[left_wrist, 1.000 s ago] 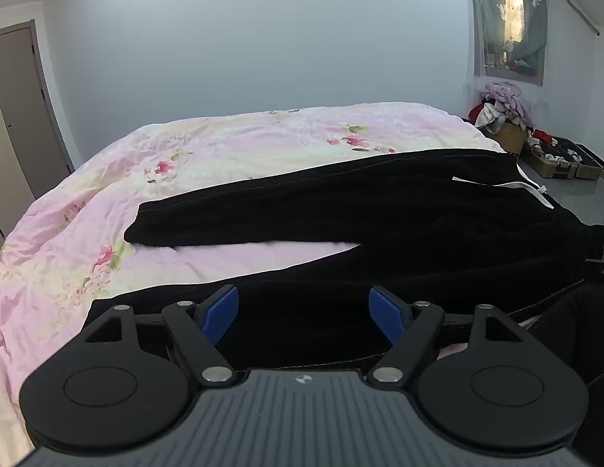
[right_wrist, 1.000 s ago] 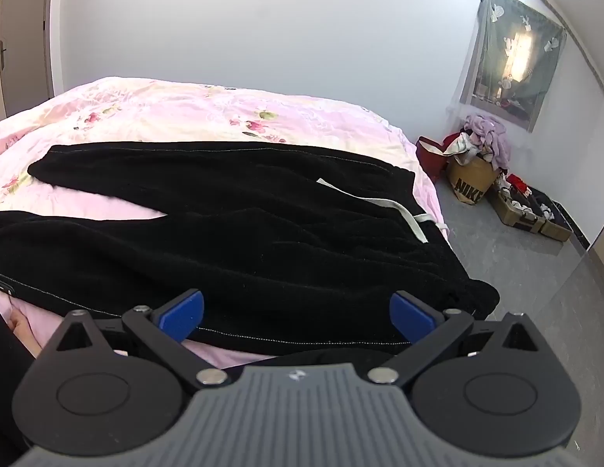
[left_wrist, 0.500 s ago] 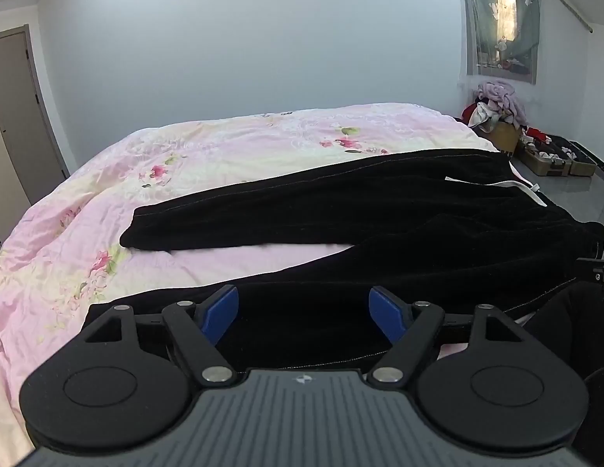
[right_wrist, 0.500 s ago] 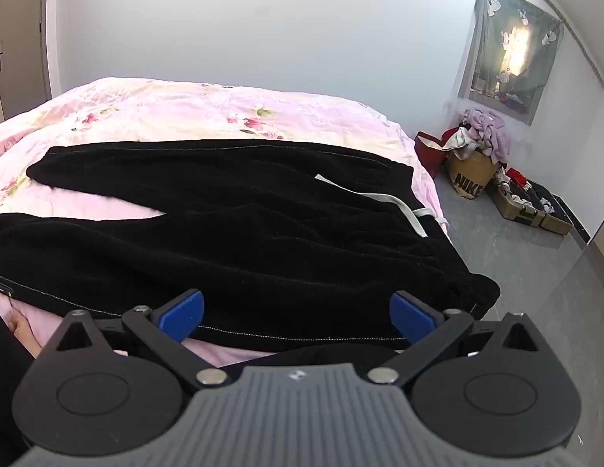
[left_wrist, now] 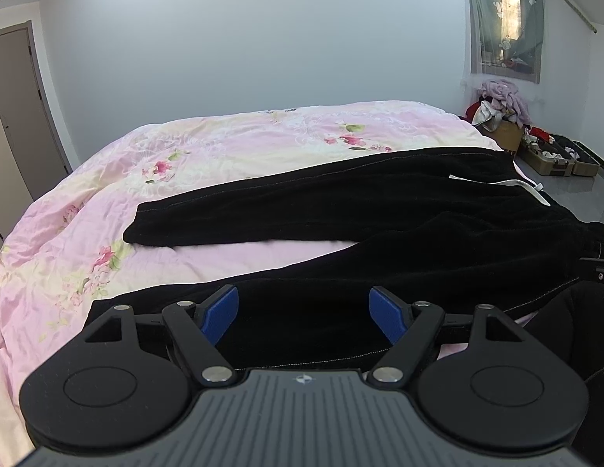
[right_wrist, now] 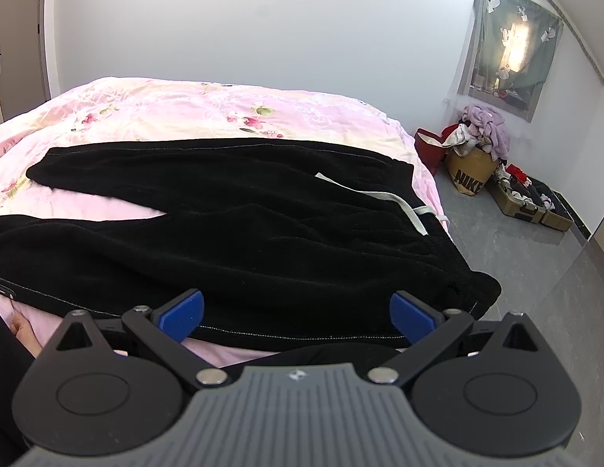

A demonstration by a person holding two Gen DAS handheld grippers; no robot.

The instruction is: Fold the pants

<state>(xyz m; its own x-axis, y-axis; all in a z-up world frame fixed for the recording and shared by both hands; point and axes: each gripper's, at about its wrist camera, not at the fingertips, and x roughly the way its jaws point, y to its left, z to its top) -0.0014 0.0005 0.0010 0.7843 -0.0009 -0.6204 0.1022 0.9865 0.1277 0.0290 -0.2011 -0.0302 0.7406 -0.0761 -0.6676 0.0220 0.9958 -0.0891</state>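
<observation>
Black pants [left_wrist: 340,210] lie spread on a pink floral bed [left_wrist: 231,144], legs apart pointing left, waistband with a white drawstring [left_wrist: 508,186] at the right. My left gripper [left_wrist: 303,313] is open and empty, held above the near leg by the bed's front edge. In the right wrist view the pants [right_wrist: 243,214] fill the middle, drawstring [right_wrist: 383,202] at right. My right gripper [right_wrist: 298,313] is open and empty, above the near edge of the pants close to the waistband corner.
A grey floor [right_wrist: 535,257] lies right of the bed. A Nike box heaped with clothes [right_wrist: 473,163] and open cases [right_wrist: 531,198] stand by the far right wall under a curtained window [right_wrist: 512,46]. A door [left_wrist: 17,116] is at left.
Both grippers have shifted slightly, the left view panning a little left and down. The pants have not moved. Both jaws stay open.
</observation>
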